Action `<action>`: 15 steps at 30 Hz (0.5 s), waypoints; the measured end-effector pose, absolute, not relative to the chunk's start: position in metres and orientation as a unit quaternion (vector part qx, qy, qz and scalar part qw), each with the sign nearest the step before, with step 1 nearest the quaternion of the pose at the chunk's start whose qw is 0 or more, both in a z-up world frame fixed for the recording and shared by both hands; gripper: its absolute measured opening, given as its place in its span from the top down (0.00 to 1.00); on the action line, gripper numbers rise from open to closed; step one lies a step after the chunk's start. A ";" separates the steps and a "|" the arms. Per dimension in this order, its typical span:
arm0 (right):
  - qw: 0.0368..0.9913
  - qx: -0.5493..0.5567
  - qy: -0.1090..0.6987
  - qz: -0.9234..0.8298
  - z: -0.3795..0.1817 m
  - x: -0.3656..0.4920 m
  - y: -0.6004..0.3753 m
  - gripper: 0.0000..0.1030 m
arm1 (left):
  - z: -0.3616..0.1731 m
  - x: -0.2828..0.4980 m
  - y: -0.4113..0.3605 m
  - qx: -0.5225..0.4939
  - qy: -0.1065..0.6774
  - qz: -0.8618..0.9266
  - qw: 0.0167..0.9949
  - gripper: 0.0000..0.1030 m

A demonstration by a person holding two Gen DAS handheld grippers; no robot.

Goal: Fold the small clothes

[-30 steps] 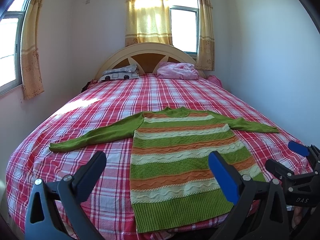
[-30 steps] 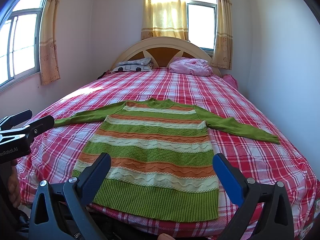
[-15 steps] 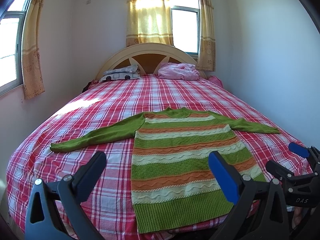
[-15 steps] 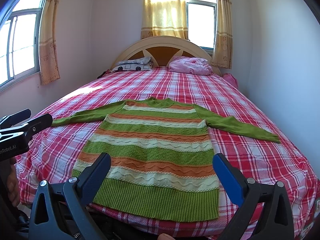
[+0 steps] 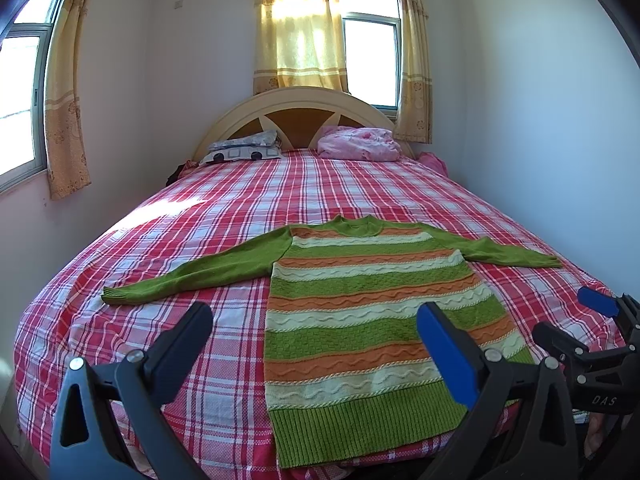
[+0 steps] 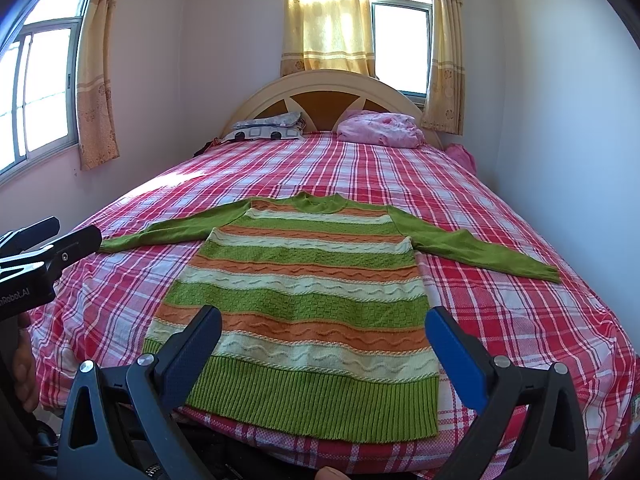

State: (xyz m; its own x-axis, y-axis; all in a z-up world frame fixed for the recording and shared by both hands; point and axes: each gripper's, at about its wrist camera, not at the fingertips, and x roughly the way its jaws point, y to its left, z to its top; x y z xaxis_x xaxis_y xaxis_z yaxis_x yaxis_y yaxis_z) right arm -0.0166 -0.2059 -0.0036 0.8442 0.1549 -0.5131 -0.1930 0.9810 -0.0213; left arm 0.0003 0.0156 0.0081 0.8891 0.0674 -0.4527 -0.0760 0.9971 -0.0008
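The left gripper (image 5: 314, 330) hangs with its fingers spread wide and nothing between them, at the foot of the bed (image 5: 224, 216), above the plaid sheet near the sweater's (image 5: 372, 312) lower left corner. The right gripper (image 6: 322, 334) is likewise spread and empty, above the sweater's ribbed hem. Compared with a second ago, almost nothing differs: both grippers stay level and just short of the fabric, with only a slight drift of view, and the sweater lies unmoved. Each gripper shows at the edge of the other's view, side by side and apart. The green, orange and cream striped sweater lies flat, hem toward the foot edge, both sleeves stretched outward, collar toward the headboard (image 6: 328, 92). A patterned pillow (image 6: 268, 128) and a pink bundle (image 6: 378, 130) rest by the headboard.
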 end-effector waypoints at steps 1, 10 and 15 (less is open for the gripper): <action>0.960 -0.036 0.264 0.090 -0.005 -0.017 -0.205 0.01 | 0.008 0.000 0.016 -0.009 0.233 0.037 0.972 0.00; 0.959 -0.035 0.266 0.090 -0.004 -0.016 -0.207 0.01 | 0.008 0.000 0.016 -0.009 0.233 0.038 0.972 0.00; 0.958 -0.035 0.268 0.090 -0.004 -0.015 -0.206 0.01 | 0.007 0.001 0.019 -0.009 0.236 0.038 0.971 0.00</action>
